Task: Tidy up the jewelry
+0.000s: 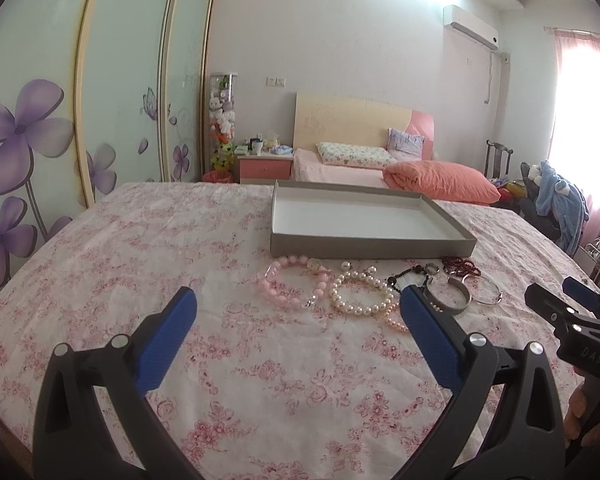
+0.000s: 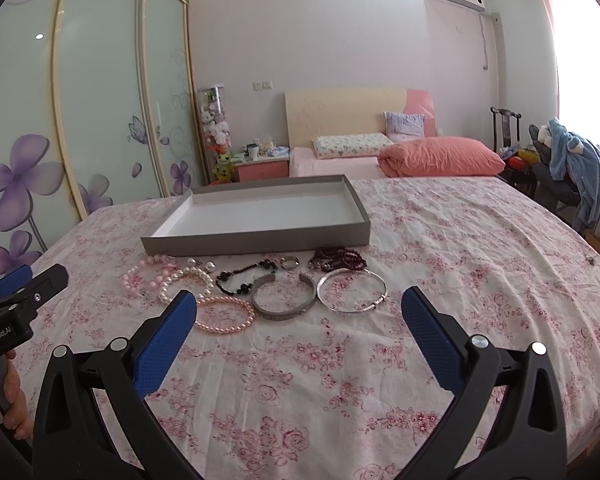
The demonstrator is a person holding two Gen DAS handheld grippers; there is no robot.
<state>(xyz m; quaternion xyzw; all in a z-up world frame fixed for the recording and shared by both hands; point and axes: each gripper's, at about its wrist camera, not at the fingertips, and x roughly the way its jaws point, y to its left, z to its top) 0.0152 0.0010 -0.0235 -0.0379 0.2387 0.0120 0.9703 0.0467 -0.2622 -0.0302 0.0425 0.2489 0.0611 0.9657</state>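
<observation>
I see the empty grey tray (image 2: 256, 236) at 12 o'clock on the floral cloth (image 2: 440, 280), its long axis running across the view. The jewelry lies in a row just before its near wall: pink bead bracelet (image 2: 146, 278), pearl bracelet (image 2: 186, 284), silver cuff (image 2: 282, 296), thin bangle (image 2: 352, 290). From the right gripper (image 2: 300, 312) cuff and bangle lie at 12 o'clock, nearest. Both the right gripper and left gripper (image 1: 298, 308) stand spread wide, holding nothing.
</observation>
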